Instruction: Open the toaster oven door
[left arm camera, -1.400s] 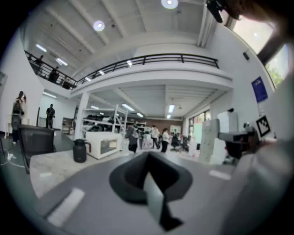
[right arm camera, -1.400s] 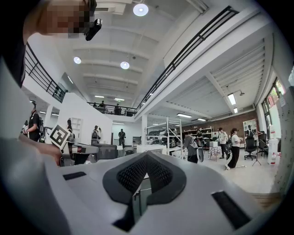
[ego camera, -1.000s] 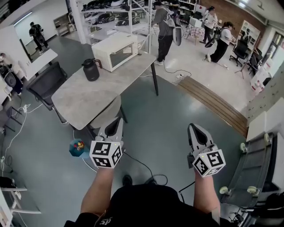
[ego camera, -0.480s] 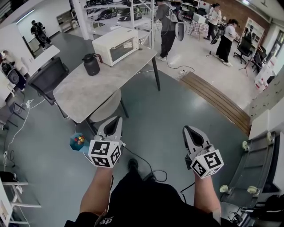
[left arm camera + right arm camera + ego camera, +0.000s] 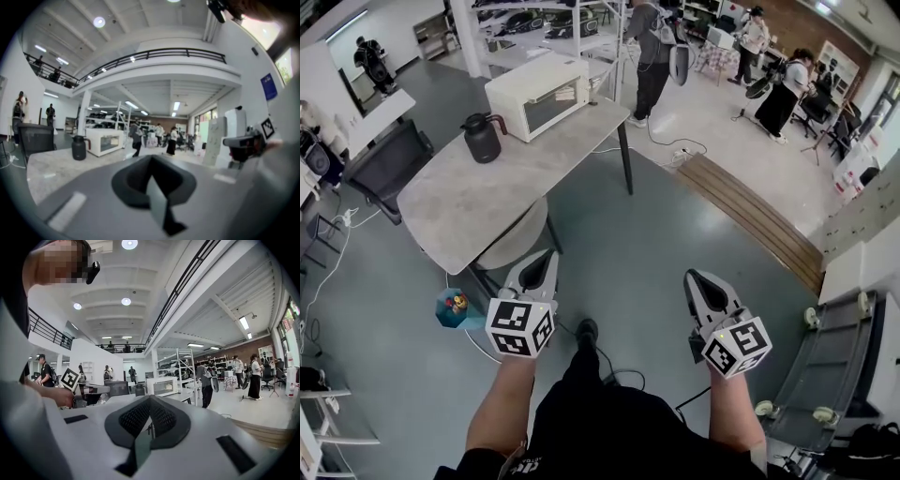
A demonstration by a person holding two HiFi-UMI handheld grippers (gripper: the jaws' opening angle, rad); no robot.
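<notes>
Head view: over the last second my foot has stepped forward and the worktop (image 5: pixel 478 202) has slid a little left. I read this as approach only, with nothing touched. Left tongs (image 5: pixel 539 267) and right tongs (image 5: pixel 698 281) hang short of the worktop's near edge, both closed and empty. The toaster oven (image 5: pixel 536 97) sits at the worktop's far end, a cream box with its glass door shut. Left gripper view: tongs pressed together, oven far across the worktop. Right gripper view: likewise, closed on nothing.
</notes>
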